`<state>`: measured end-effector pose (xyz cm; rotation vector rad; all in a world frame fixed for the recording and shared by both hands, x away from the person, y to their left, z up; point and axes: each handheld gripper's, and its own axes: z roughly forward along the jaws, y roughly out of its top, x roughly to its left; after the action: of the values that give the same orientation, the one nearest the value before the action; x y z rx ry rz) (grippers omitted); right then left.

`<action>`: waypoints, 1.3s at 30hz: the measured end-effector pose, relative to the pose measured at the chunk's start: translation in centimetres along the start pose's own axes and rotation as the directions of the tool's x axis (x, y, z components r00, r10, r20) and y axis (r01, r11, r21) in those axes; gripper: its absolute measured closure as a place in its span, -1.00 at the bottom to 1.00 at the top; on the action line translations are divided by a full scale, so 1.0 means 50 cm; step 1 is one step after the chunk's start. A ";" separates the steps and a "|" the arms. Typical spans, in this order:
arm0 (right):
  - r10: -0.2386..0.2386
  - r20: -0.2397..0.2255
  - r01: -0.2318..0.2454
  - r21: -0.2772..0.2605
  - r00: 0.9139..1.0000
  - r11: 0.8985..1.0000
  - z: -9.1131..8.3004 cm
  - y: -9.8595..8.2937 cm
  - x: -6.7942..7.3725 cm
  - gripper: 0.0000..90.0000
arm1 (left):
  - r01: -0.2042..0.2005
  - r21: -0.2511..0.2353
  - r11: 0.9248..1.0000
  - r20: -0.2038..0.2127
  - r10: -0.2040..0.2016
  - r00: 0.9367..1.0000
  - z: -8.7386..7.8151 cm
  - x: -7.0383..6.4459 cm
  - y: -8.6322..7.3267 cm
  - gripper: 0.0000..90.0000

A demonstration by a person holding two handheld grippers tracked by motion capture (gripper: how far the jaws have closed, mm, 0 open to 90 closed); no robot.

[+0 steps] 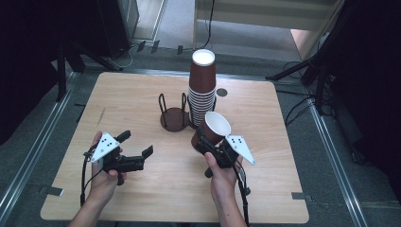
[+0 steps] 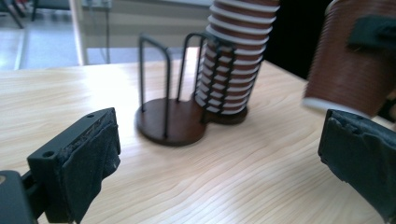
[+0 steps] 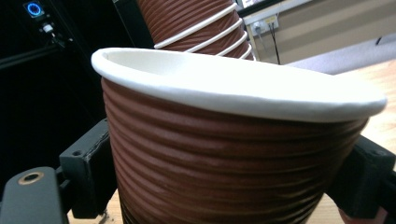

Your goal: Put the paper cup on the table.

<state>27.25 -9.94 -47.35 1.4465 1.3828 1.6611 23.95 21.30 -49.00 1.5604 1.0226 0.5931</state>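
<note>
A single brown ribbed paper cup (image 1: 213, 128) with a white inside is tilted and held above the table, my right gripper (image 1: 208, 141) shut on its side wall. In the right gripper view the cup (image 3: 233, 154) sits between both jaws. Behind it a tall stack of the same cups (image 1: 202, 87) stands mouth down in one ring of a dark wire holder (image 1: 173, 118); the other ring is empty. My left gripper (image 1: 136, 144) is open and holds nothing, low over the wood to the left of the holder (image 2: 170, 123). The left gripper view also shows the stack (image 2: 233, 60) and the held cup (image 2: 350, 65).
The wooden table (image 1: 118, 94) has bare wood on its left and near parts. A small dark round mark (image 1: 221, 92) lies right of the stack. Black stand legs (image 1: 302, 71) and cables (image 1: 298, 109) crowd the floor around the table.
</note>
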 end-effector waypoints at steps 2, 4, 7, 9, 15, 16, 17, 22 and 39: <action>-0.030 0.003 0.030 -0.001 1.000 1.000 0.002 0.000 -0.001 -0.74 | -0.006 0.010 1.000 -0.035 0.007 0.999 -0.007 0.011 -0.005 -1.00; -0.052 0.001 0.052 -0.004 0.999 0.999 0.003 0.000 -0.002 -0.74 | 0.014 0.007 1.000 -0.060 -0.013 0.998 -0.016 0.026 -0.011 -1.00; -0.098 -0.005 0.098 -0.024 0.995 0.995 0.006 -0.003 -0.005 -0.74 | 0.042 0.014 0.999 -0.078 -0.040 0.996 -0.030 0.049 -0.023 -1.00; -0.118 -0.009 0.118 -0.026 0.993 0.993 0.006 -0.006 -0.007 -0.75 | 0.064 0.015 0.998 -0.088 -0.062 0.994 -0.041 0.063 -0.031 -1.00; -0.196 0.018 0.197 -0.030 0.980 0.980 0.010 -0.014 -0.016 -0.75 | 0.088 0.015 0.996 -0.146 -0.085 0.986 -0.072 0.107 -0.055 -1.00; -0.193 0.011 0.193 -0.038 0.981 0.980 0.012 -0.015 -0.019 -0.75 | 0.091 0.016 0.996 -0.144 -0.088 0.986 -0.077 0.113 -0.059 -1.00; -0.189 0.008 0.189 -0.048 0.982 0.981 0.013 -0.016 -0.021 -0.75 | 0.095 0.017 0.995 -0.145 -0.092 0.985 -0.082 0.118 -0.063 -1.00; -0.206 0.011 0.206 -0.082 0.978 0.975 0.016 -0.020 -0.029 -0.75 | 0.120 -0.015 0.993 -0.129 -0.121 0.984 -0.102 0.143 -0.077 -1.00; -0.255 0.085 0.262 -0.087 0.963 0.961 0.036 -0.008 -0.073 -0.75 | 0.143 0.020 0.990 -0.053 -0.142 0.989 -0.141 0.192 -0.103 -1.00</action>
<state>29.88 -12.40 -49.30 1.2018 1.3661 1.4733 21.47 33.20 -53.59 1.4849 1.1733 0.5263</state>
